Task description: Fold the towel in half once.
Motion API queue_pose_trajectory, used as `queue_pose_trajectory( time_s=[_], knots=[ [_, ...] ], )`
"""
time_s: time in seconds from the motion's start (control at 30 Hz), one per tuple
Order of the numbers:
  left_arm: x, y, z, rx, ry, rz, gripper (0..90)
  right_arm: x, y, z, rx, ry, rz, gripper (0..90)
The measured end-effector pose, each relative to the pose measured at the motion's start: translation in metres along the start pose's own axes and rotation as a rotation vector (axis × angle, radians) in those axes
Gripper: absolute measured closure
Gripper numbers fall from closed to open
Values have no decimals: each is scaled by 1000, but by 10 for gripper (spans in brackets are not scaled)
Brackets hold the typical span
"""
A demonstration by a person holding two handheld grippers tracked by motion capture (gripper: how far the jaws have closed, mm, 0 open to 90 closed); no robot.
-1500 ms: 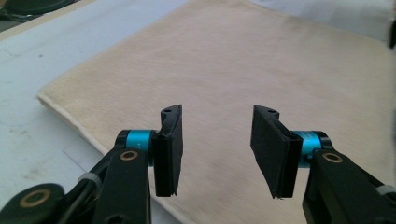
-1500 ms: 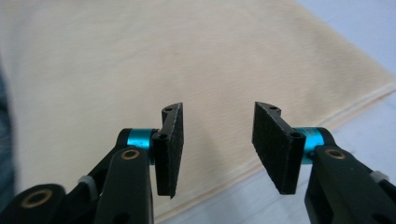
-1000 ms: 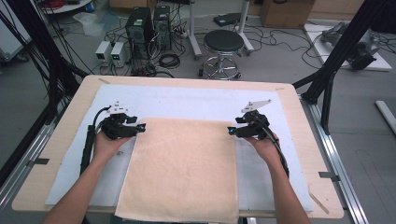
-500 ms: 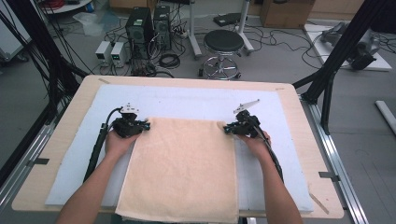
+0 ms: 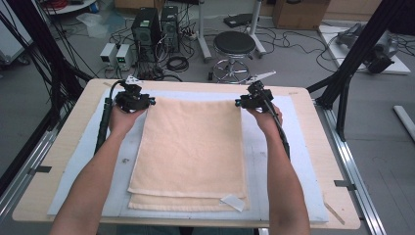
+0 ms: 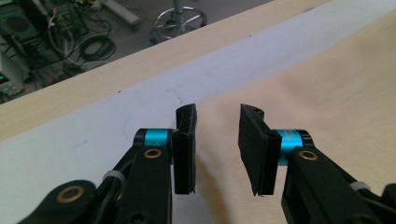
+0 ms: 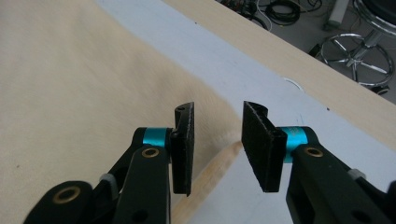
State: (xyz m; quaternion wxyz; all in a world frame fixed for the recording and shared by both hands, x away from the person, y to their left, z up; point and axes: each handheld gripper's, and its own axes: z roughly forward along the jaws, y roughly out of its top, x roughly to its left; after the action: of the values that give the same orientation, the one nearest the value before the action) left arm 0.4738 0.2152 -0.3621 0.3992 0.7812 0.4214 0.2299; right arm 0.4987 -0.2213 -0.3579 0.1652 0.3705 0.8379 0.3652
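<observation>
Folded beige towel [image 5: 193, 147] lies flat on the white mat [image 5: 88, 161] mid-table — left gripper [image 5: 142, 102] and right gripper [image 5: 243, 102] sit at its far corners, jaws just opened, apart, nothing clamped between the pads.

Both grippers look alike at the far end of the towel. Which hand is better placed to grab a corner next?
Neither clearly: the left gripper sits at the towel's far left corner, the right gripper at its far right corner, both open, jaws just reopened, nothing between them.
</observation>
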Motion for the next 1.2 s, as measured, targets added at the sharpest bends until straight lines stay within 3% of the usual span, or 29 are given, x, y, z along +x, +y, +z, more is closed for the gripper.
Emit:
queue_pose_trajectory(
  time_s=[0.1,0.2,0.3,0.37,0.57,0.63,0.77,0.93,1.1,1.2],
  knots=[
    [3,-6,-8,-3,-29,-3,609,2,-7,-3,49,31,-19,543],
    [0,-19,-19,-21,-60,-7,577,8,-12,-10,78,90,-4,504],
    [-8,-33,-31,-44,-91,6,553,26,-19,-26,0,65,-84,514],
    [-14,-41,-41,-61,-123,12,541,35,-24,-34,-8,96,-91,497],
    [-40,-70,-76,-109,-172,75,502,68,-50,-59,-69,134,-148,477],
    [-47,-82,-86,-118,-188,77,484,78,-62,-67,-73,140,-161,467],
    [-60,-104,-102,-103,-213,103,453,94,-86,-80,-75,165,-181,450],
    [-72,-128,-113,-107,-265,95,399,111,-111,-89,-60,198,-197,445],
    [-81,-140,-120,-89,-316,113,358,127,-130,-85,-26,225,-249,432],
    [-89,-147,-123,-66,-352,138,360,132,-139,-81,-17,256,-244,443]
  ],
)
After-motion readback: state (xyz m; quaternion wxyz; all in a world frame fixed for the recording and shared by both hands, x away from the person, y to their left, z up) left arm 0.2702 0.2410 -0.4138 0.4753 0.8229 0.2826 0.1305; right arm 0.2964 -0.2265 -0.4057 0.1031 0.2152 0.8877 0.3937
